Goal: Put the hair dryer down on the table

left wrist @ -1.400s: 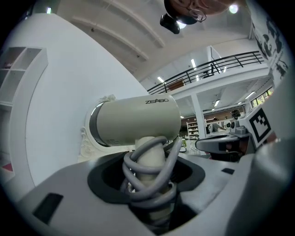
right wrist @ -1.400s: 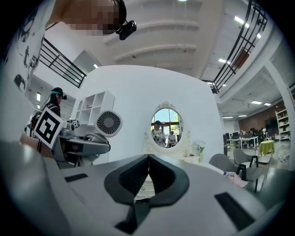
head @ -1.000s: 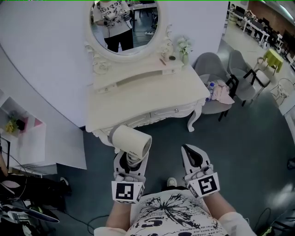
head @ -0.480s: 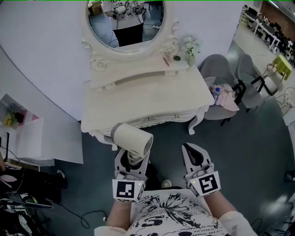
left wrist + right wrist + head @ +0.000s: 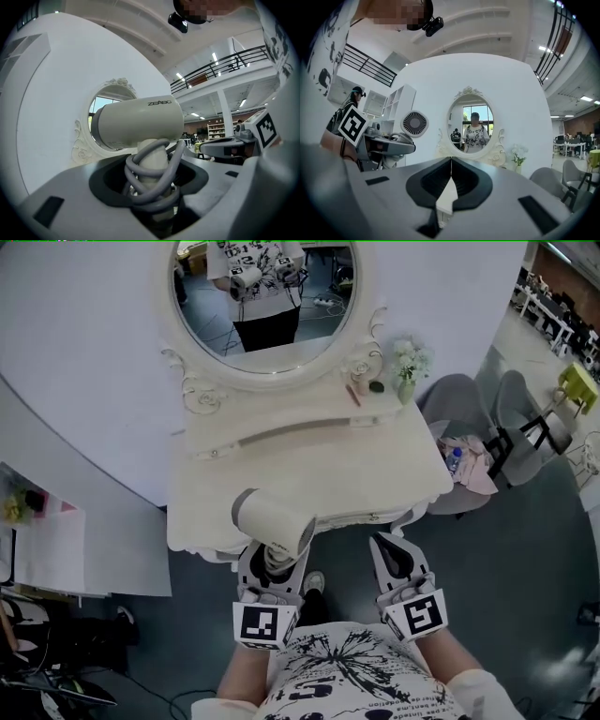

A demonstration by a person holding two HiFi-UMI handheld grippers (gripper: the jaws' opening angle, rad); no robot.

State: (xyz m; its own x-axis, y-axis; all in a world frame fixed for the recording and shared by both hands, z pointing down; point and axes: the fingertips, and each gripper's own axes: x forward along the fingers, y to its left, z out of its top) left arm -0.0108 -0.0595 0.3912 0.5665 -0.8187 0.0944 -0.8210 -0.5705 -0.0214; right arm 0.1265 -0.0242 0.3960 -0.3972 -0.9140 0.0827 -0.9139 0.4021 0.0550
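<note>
Hair dryer [image 5: 272, 521] grasped by left gripper [image 5: 271, 565] over worktop [image 5: 366, 465] front edge, right gripper [image 5: 397, 554] clenched empty.

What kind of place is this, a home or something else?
Probably a dressing corner staged inside a large office or lab hall: a white vanity table with an oval mirror, but rows of desks and a railed upper gallery beyond it.

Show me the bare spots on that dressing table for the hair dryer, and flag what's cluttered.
The whole lower tabletop is bare, from the raised back shelf to the front edge; widest right of the hair dryer. Crowded: the shelf's right end under the mirror, with the flower vase and small items.
</note>
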